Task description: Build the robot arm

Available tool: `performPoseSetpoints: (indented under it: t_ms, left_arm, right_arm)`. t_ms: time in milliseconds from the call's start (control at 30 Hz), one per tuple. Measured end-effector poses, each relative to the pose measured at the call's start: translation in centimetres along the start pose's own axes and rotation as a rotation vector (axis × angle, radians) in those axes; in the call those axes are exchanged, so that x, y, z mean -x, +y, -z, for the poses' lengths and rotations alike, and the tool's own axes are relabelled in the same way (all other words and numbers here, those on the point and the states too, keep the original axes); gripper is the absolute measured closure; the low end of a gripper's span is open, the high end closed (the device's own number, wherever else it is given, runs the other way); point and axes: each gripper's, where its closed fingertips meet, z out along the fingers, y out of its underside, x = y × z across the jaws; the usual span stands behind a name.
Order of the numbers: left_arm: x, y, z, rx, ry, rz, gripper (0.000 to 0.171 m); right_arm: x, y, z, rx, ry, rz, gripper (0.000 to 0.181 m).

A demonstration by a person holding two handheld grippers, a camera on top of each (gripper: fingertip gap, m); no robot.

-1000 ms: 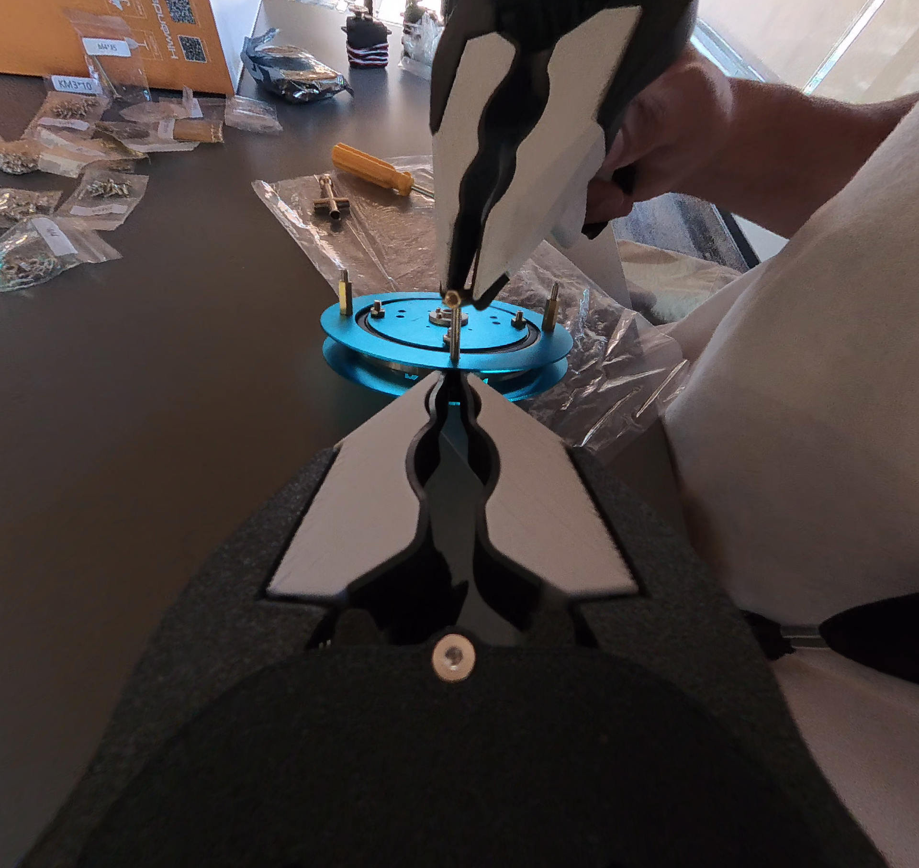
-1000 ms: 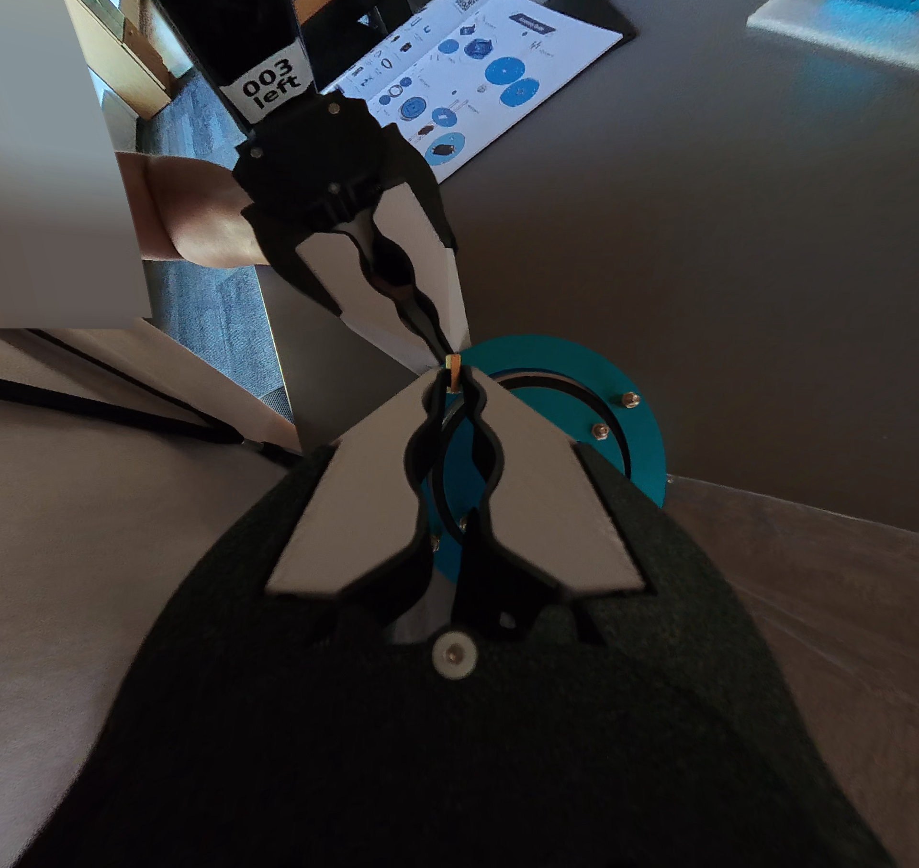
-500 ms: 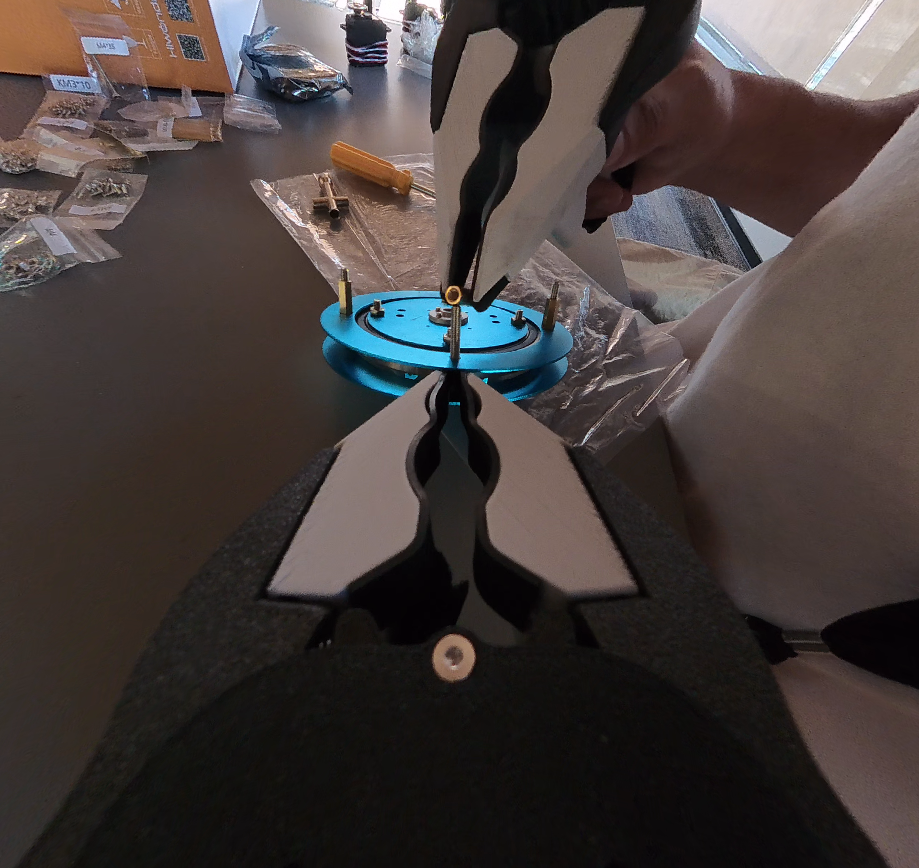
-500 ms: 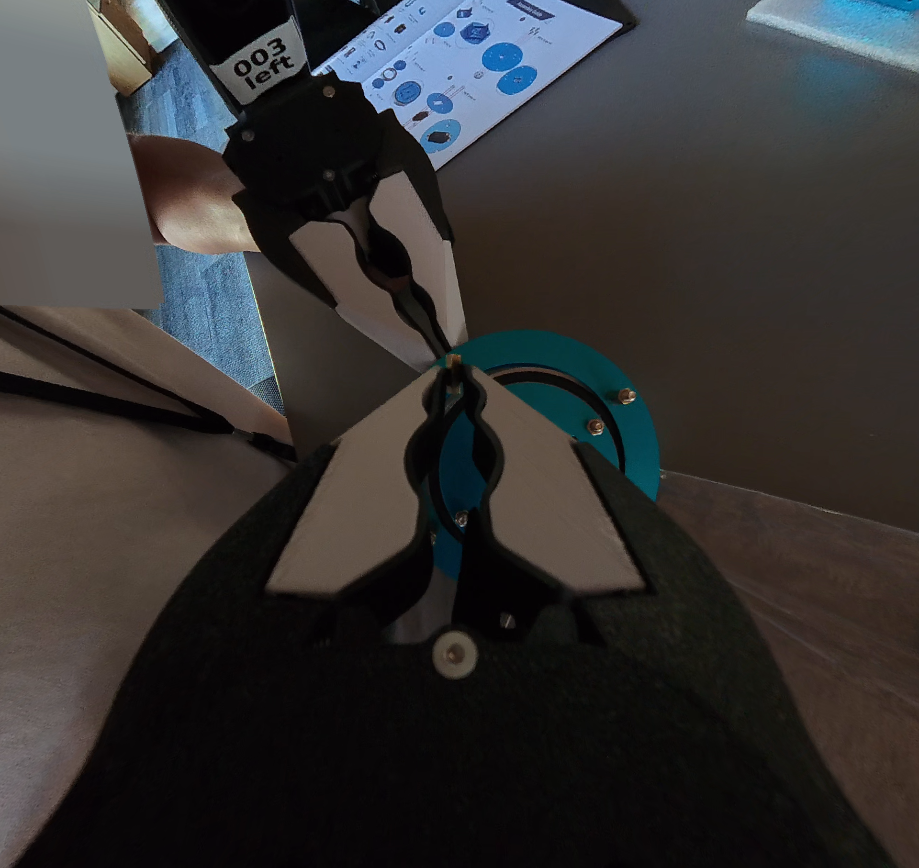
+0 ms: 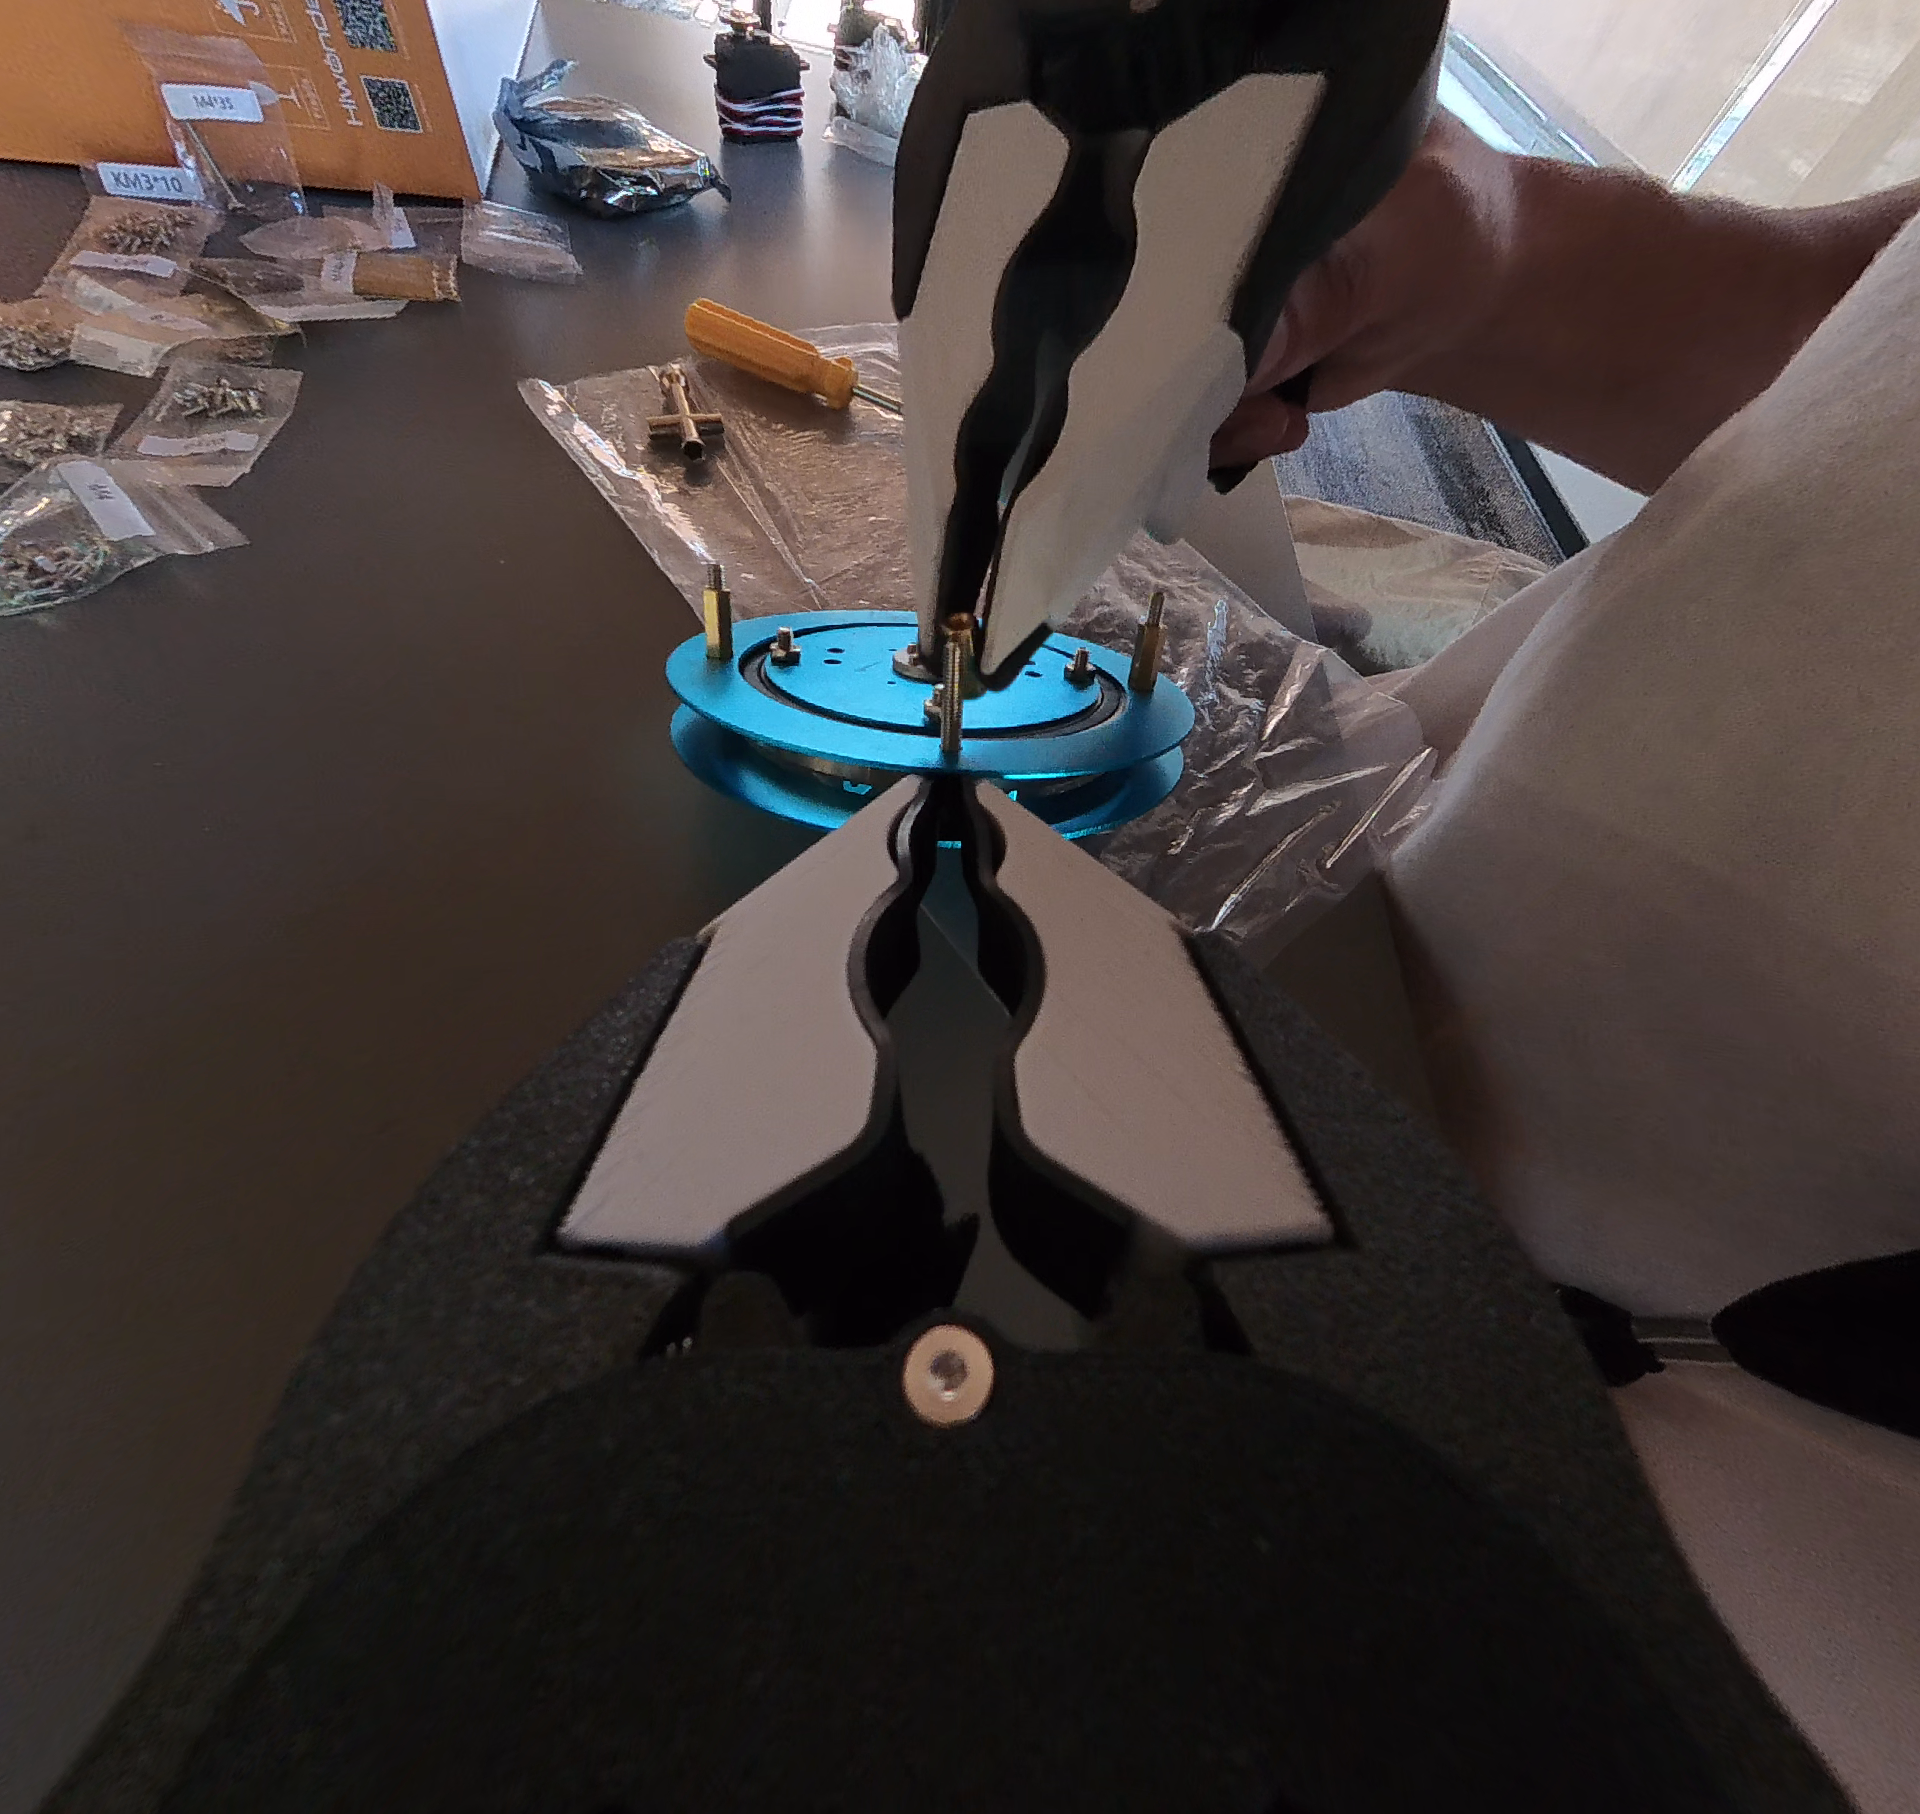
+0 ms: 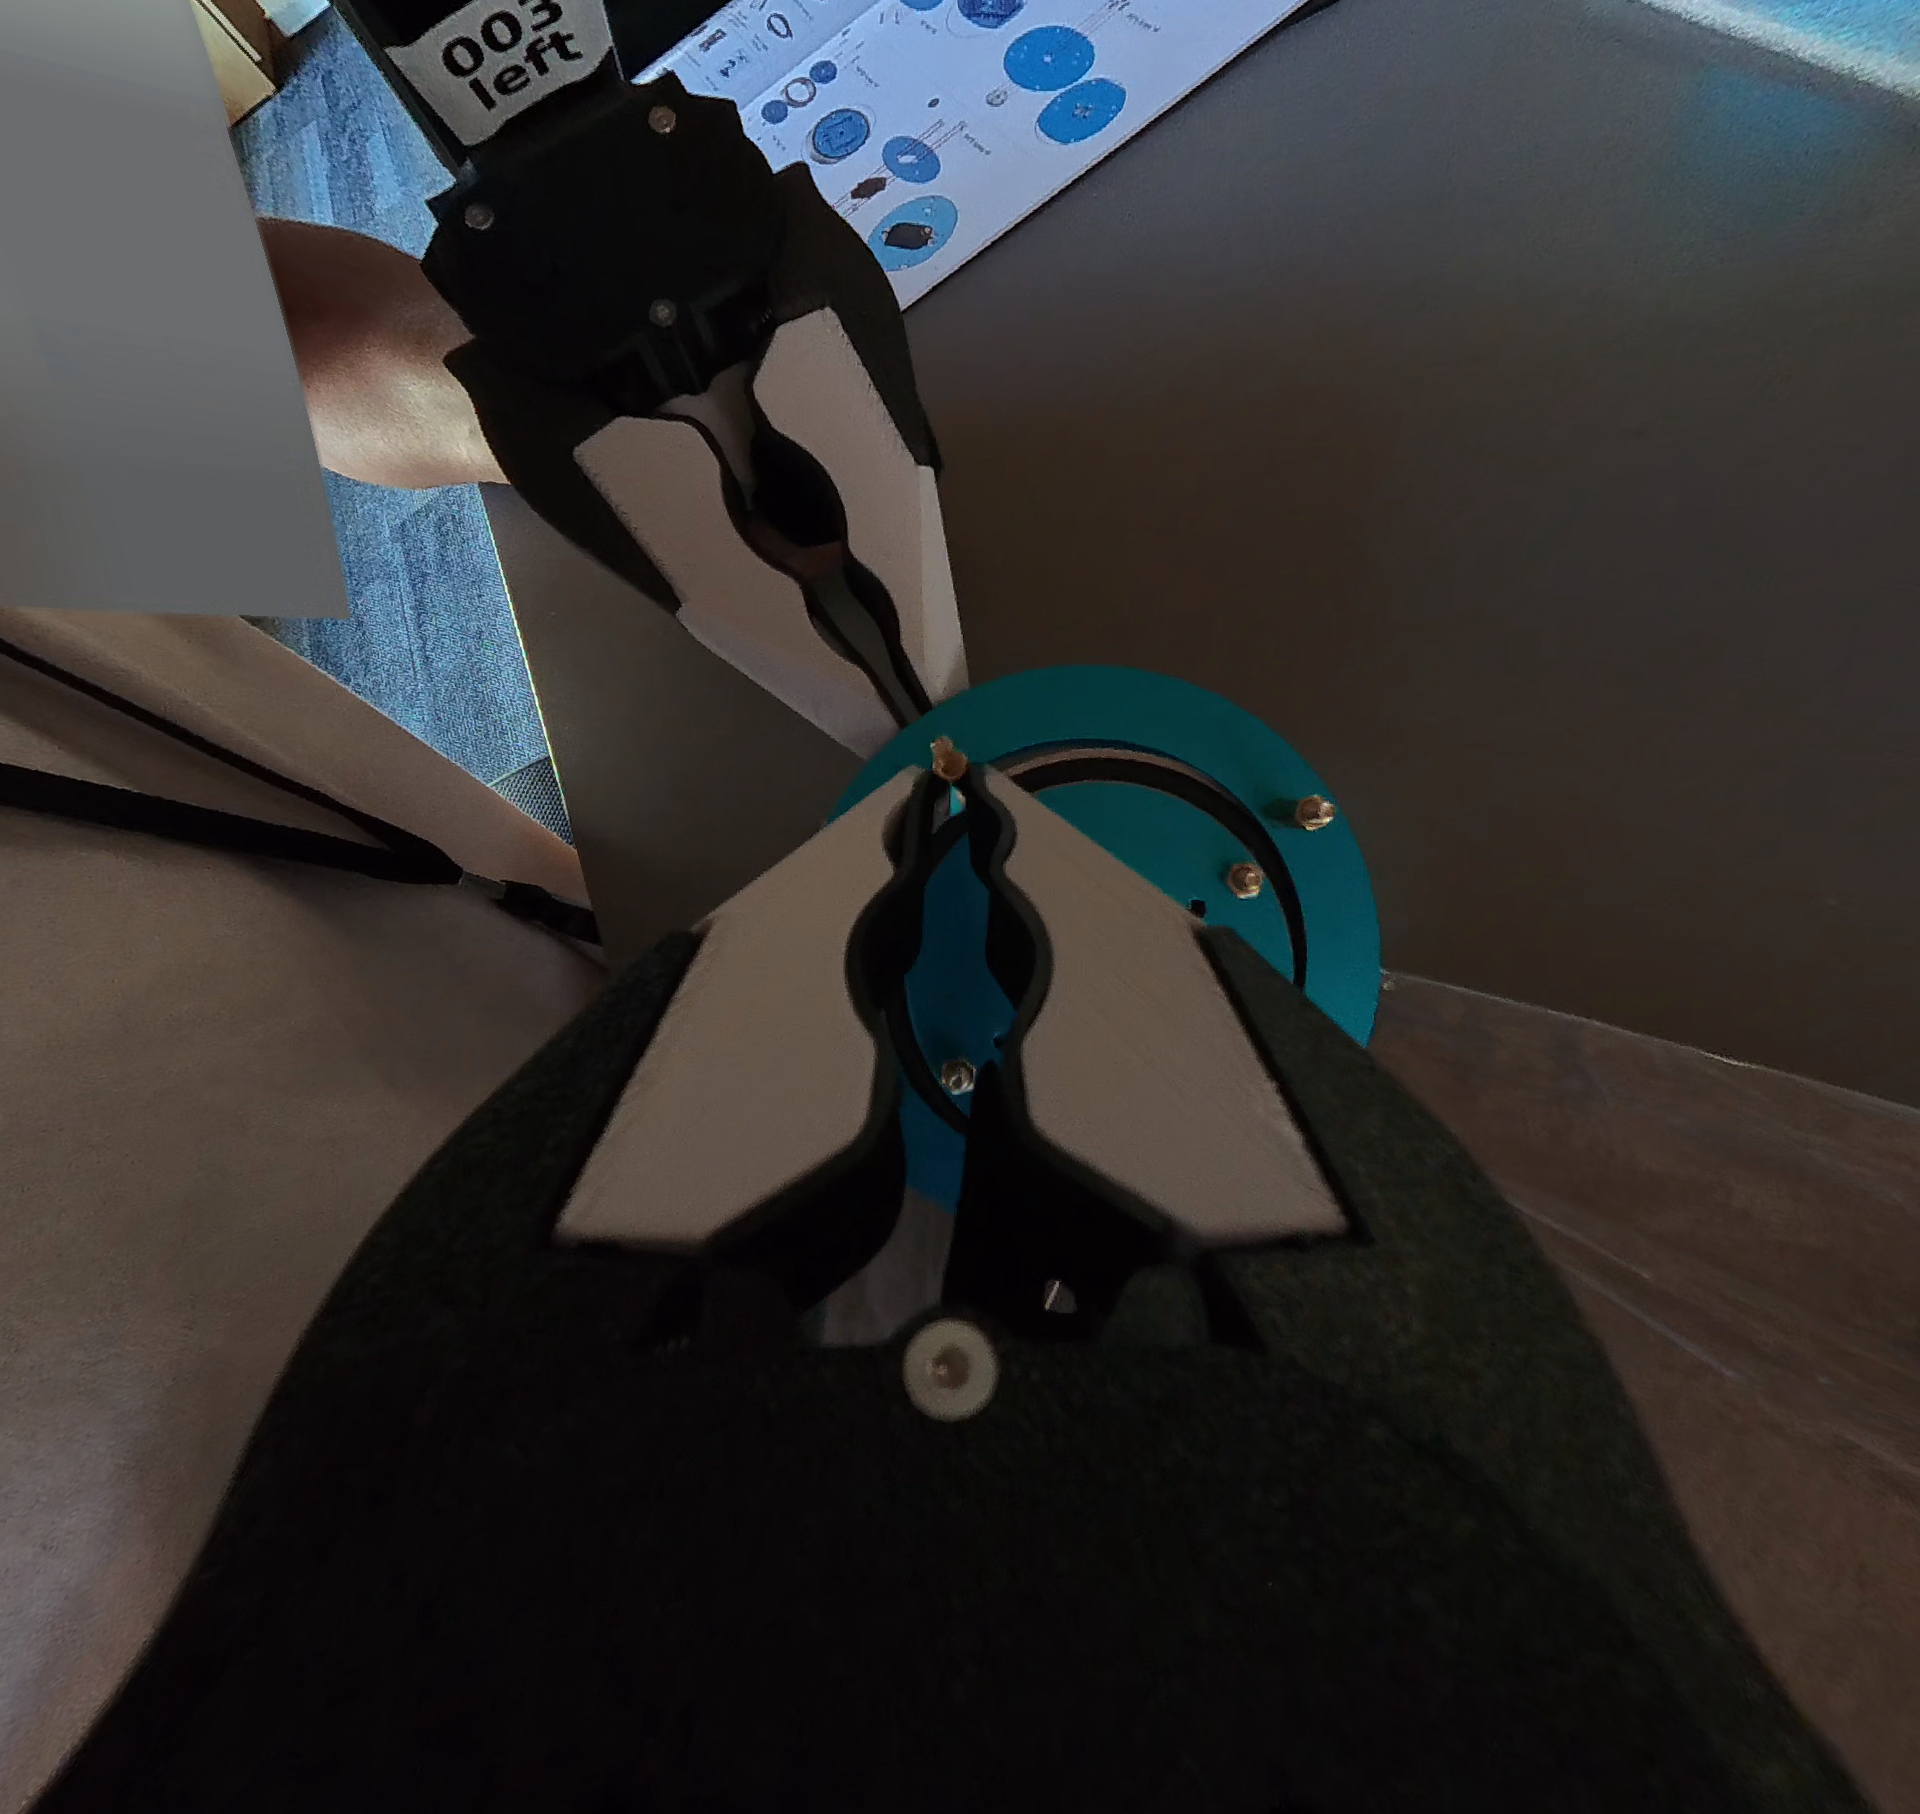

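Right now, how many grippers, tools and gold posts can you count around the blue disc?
Grippers: 2, the left gripper and the right gripper
Yellow-handled screwdriver: 1
Cross wrench: 1
Brass posts on the blue disc: 3
Total: 7

Blue disc assembly sits flat on dark table, partly on a clear plastic bag: two stacked round plates, an inner disc set within a dark ring. Brass standoffs stand upright on the top plate: one at the left rim, one at the right rim, one at the near edge. The right gripper comes down from above, tips closed on the top of the near standoff. The left gripper is closed, tips at the disc's near rim.
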Motion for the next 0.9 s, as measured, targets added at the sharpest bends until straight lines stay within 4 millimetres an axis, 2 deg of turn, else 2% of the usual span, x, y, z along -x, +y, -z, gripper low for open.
performPoseSetpoints:
  t_ms: [167,367,733,900]
  left_arm:
    - [0.1,0.0,0.0,0.001,-0.001,0.004,0.169]
    - [0.0,0.0,0.0,0.001,0.001,-0.001,0.169]
    - [-0.1,0.2,-0.1,0.013,0.0,-0.006,0.169]
    - [-0.1,0.1,-0.1,0.011,-0.003,-0.014,0.17]
  right_arm:
    - [0.2,0.0,-0.4,0.013,-0.009,0.009,0.177]
    - [-0.3,-0.8,1.1,-0.035,0.003,0.015,0.177]
    - [0.1,-0.7,0.5,0.016,-0.003,0.061,0.176]
    - [0.3,-0.7,0.5,0.069,-0.029,0.153,0.177]
